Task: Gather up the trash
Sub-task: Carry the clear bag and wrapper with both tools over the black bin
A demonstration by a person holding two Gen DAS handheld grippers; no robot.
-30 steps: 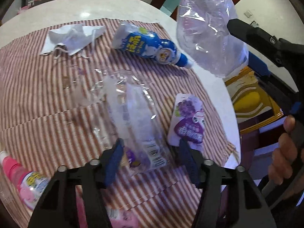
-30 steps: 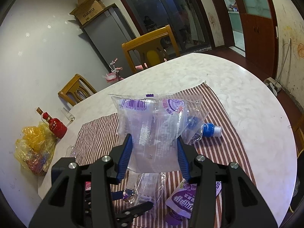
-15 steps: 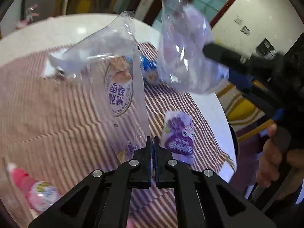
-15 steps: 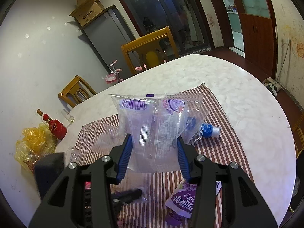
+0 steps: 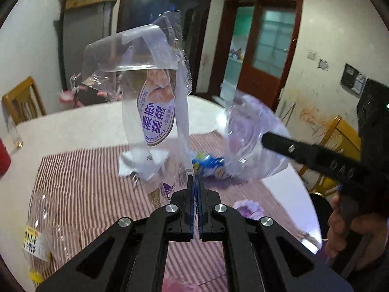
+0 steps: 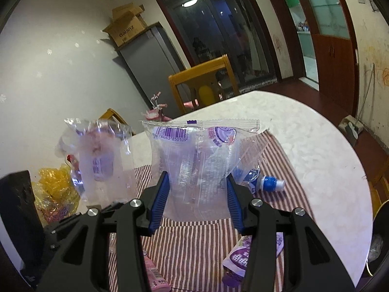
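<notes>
My left gripper (image 5: 195, 185) is shut on the lower edge of a clear cake wrapper with a purple label (image 5: 155, 112) and holds it upright above the striped cloth (image 5: 82, 185). The same wrapper shows at the left of the right wrist view (image 6: 97, 163). My right gripper (image 6: 197, 199) holds a clear plastic bag with a barcode (image 6: 194, 165) between its blue pads (image 6: 159, 202), jaws set wide on the bag. That bag appears blurred in the left wrist view (image 5: 252, 141), with the right gripper's finger (image 5: 304, 153) beside it.
On the cloth lie a blue squeeze pouch (image 6: 265, 182), a white tissue (image 5: 143, 163), a purple pouch (image 6: 245, 255), a pink pouch (image 6: 153, 272) and a clear wrapper with a yellow tag (image 5: 39, 241). A yellow bag (image 6: 53, 194) and wooden chairs (image 6: 201, 82) stand around the round table (image 6: 316, 150).
My left gripper closed on the cake wrapper and lifted it off the cloth, tilting up. The right gripper kept holding its bag, nearly still.
</notes>
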